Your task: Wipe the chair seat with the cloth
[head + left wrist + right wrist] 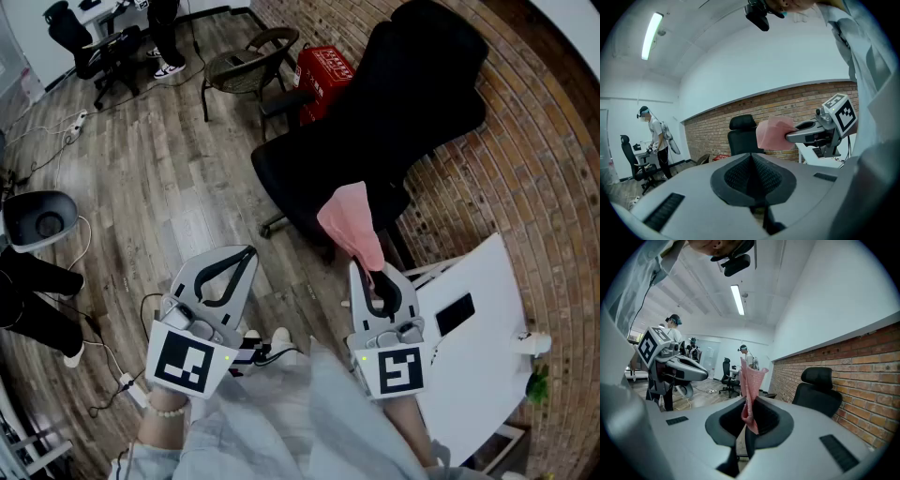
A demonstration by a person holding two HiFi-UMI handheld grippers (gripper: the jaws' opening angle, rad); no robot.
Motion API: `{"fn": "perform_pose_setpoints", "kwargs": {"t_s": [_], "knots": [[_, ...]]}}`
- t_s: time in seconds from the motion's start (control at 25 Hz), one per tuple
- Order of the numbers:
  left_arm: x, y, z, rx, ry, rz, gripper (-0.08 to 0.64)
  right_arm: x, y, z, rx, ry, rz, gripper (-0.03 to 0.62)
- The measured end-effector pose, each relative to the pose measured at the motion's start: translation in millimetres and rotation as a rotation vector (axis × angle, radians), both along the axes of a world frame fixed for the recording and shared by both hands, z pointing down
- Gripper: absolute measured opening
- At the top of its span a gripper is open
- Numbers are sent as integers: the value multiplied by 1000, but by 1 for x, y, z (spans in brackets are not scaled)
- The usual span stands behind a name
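Note:
The black office chair (375, 122) stands against the brick wall, and its seat (300, 178) lies just ahead of both grippers. A pink cloth (352, 221) sticks out of my right gripper (373, 274), which is shut on it, and hangs over the seat's near edge. In the right gripper view the cloth (750, 385) stands pinched upright between the jaws, with the chair (818, 390) to the right. My left gripper (247, 253) hovers left of the cloth over the floor, shut with nothing in it. The left gripper view shows the cloth (773, 133) and the right gripper (806, 136) before the chair (743, 136).
A white table (478, 366) with a dark flat object (455, 314) stands at my right. Behind the chair are a red box (323, 67) and a wicker chair (246, 61). Cables and a round grey device (37, 220) lie on the wooden floor. A person (656, 140) stands far off.

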State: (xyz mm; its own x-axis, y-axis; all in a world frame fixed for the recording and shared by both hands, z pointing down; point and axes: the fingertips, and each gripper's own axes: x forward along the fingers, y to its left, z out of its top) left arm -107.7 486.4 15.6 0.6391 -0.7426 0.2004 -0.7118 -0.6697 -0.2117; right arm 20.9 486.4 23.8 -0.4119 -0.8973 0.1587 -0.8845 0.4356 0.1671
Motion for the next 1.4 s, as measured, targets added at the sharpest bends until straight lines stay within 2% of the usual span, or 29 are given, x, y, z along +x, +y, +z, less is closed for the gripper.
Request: {"fn": "perform_pose_setpoints", "kwargs": {"t_s": [0.52, 0.72, 1.2, 1.4], "knots": [[-8, 0, 3, -3, 22, 6, 18, -9, 1, 3, 5, 10, 7, 52], [-18, -3, -1, 5, 28, 15, 18, -12, 0, 5, -29, 17, 50, 52], [-39, -3, -2, 20, 46, 55, 18, -26, 8, 0, 17, 26, 112, 54], [-41, -16, -2, 26, 54, 58, 18, -28, 0, 5, 7, 37, 112, 54]]}}
